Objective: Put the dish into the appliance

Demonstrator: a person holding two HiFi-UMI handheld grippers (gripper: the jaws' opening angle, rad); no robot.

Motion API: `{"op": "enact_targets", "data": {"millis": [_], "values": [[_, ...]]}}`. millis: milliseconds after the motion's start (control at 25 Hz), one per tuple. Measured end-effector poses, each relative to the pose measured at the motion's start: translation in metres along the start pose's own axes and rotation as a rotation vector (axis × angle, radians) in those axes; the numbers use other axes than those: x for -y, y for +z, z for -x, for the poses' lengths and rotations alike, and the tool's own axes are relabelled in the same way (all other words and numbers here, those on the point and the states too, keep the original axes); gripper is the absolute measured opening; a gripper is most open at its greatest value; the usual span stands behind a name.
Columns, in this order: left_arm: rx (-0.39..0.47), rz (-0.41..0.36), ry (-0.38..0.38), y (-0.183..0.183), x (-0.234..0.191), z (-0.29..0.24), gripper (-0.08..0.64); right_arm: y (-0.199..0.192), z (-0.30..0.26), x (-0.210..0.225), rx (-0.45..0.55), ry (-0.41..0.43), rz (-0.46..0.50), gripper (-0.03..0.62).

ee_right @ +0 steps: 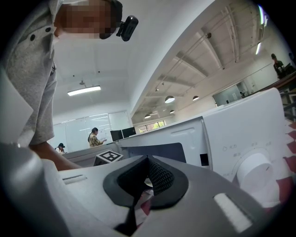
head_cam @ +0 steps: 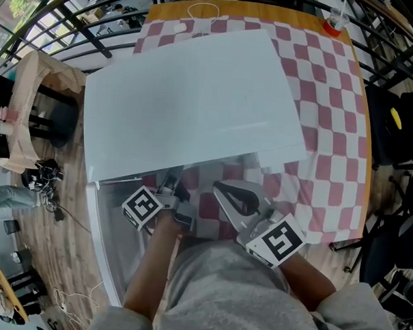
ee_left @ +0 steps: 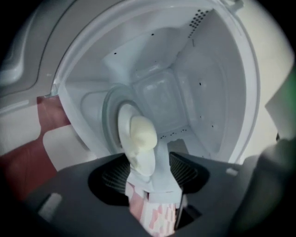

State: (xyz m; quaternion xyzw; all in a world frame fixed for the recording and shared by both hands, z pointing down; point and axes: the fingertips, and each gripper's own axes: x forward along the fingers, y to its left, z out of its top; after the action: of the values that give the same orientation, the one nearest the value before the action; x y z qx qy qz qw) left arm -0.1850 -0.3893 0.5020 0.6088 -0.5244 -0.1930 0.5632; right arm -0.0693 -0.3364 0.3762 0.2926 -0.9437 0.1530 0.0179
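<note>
White round dish with pale-yellow food (ee_left: pixel 138 134) sits edge-on at the mouth of the white boxy appliance (ee_left: pixel 222 92), between left gripper (ee_left: pixel 149 166) released jaws; right gripper (ee_right: pixel 148 159) farther, jaws clenched empty.

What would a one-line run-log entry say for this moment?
step: loading microwave | left hand-held gripper: jaws apart, dish between them, facing open cavity | right hand-held gripper: shut, outside

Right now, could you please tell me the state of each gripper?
Left gripper: open, dish between its jaws, not gripped.
Right gripper: closed, holding nothing.
</note>
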Motion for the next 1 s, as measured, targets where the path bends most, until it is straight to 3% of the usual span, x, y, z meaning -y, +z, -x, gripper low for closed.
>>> {"op": "enact_targets", "data": {"millis": [200,360,560,760,880,1000], "values": [[-0.117,-0.224,0.048,-0.016,0.004,0.0,0.291,-0.005,0.001,0.0,-0.012,0.003,0.013,-0.002],[-0.215,-0.376,0.177,-0.034,-0.017,0.006,0.348,-0.008,0.002,-0.002,-0.019,0.009,0.017,-0.002],[-0.263,-0.568,0.288,-0.03,-0.029,0.008,0.348,-0.009,0.002,-0.003,-0.021,0.013,0.024,-0.002],[-0.225,-0.684,0.395,-0.026,-0.044,0.022,0.365,-0.011,0.002,-0.007,-0.02,0.016,0.045,-0.002],[-0.112,-0.746,0.432,-0.018,-0.045,0.039,0.374,-0.013,0.004,-0.005,-0.022,0.005,0.036,-0.002],[-0.012,-0.865,0.437,-0.009,-0.036,0.047,0.347,-0.013,0.005,-0.002,-0.014,-0.004,0.029,-0.002]]}}
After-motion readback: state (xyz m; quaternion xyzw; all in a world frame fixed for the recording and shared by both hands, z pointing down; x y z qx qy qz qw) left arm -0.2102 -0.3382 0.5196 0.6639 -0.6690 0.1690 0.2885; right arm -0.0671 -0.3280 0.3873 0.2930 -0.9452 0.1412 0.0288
